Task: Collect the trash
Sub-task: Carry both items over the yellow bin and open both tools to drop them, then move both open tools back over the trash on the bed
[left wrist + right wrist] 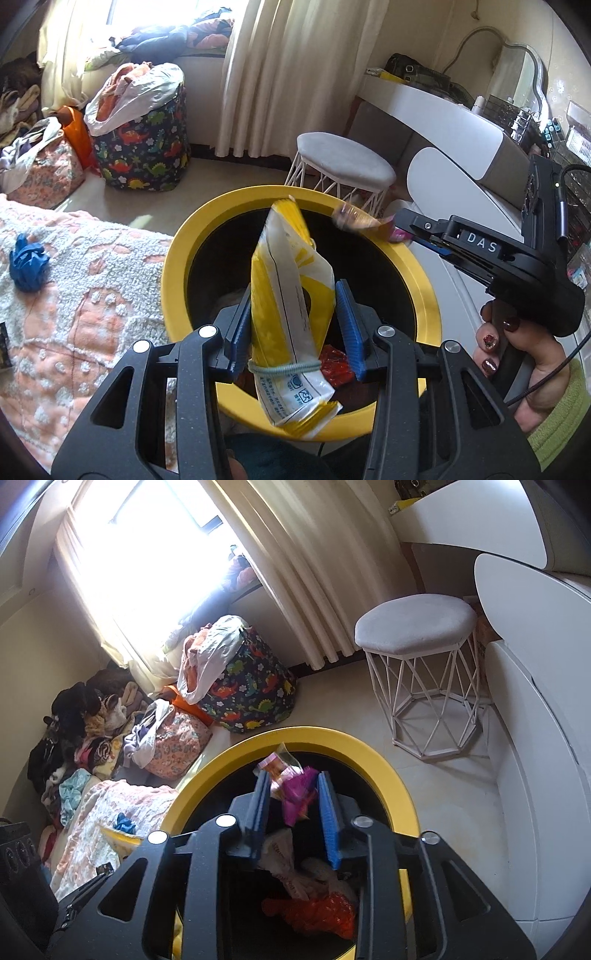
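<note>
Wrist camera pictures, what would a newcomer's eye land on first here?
The round yellow trash bin with its dark inside fills the middle, beside the pink patterned bedspread. Over it, the left gripper holds a yellow-and-white snack bag, and a purple wrapper sits between the right gripper's parted jaws. Behind stands a dinosaur-print laundry hamper.

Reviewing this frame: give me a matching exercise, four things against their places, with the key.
Things:
1. yellow and white packet
2. purple wrapper
3. blue crumpled glove
4. red crinkled wrapper

Places:
A. lying on the blanket
B. at the bottom of the yellow bin
C. between the fingers of the left hand-held gripper
D. between the fingers of the right hand-held gripper

Pairs: 1-C, 2-D, 3-A, 4-B
</note>
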Tool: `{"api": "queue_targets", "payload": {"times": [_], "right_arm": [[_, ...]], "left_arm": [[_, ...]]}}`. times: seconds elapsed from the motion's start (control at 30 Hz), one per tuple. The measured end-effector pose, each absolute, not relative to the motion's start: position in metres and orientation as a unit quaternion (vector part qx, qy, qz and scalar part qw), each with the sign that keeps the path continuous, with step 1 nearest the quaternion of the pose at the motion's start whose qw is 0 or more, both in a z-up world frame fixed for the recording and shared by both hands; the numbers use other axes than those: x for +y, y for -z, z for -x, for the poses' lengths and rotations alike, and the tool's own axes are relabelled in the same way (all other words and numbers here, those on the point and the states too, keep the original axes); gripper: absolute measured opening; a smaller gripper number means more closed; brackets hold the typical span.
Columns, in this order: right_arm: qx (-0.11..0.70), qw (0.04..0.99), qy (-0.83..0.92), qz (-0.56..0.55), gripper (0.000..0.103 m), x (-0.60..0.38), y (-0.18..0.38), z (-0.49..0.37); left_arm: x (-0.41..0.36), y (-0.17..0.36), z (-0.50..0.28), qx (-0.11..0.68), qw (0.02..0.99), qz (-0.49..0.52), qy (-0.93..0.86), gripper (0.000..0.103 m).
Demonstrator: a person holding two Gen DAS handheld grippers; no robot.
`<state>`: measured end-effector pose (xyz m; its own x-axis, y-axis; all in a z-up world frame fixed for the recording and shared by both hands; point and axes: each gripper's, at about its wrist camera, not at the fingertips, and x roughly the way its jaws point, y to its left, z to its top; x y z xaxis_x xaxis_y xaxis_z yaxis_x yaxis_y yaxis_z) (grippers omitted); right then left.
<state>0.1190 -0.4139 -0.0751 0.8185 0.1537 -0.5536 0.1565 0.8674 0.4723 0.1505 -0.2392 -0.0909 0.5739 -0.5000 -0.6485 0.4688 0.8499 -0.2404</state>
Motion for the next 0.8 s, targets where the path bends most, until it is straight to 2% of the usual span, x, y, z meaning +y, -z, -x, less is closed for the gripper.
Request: {"api": "queue_targets", "payload": {"times": [0.03, 0.1, 0.23, 0.8], "right_arm": [[0.299, 0.918, 0.001, -0.261, 0.046, -0.415, 0.076, -0.119], [0.297, 0.919, 0.002, -0.261, 0.047, -0.415, 0.075, -0.119], [0.293, 0.921, 0.001, -0.255, 0.056, -0.413, 0.073, -0.119], [0.284, 0.932, -0.08, -0.211, 0.06, -0.361, 0.055, -0.124]], "left_arm": [[-0.238, 0.091, -0.151, 0.37, 0.888, 0.022, 0.273, 0.042], [-0.236, 0.09, -0.15, 0.367, 0.89, 0.029, 0.27, 0.075], [-0.226, 0.087, -0.146, 0.362, 0.897, 0.036, 0.252, 0.092], [-0.163, 0.078, -0.14, 0.35, 0.919, 0.061, 0.172, 0.092]]}}
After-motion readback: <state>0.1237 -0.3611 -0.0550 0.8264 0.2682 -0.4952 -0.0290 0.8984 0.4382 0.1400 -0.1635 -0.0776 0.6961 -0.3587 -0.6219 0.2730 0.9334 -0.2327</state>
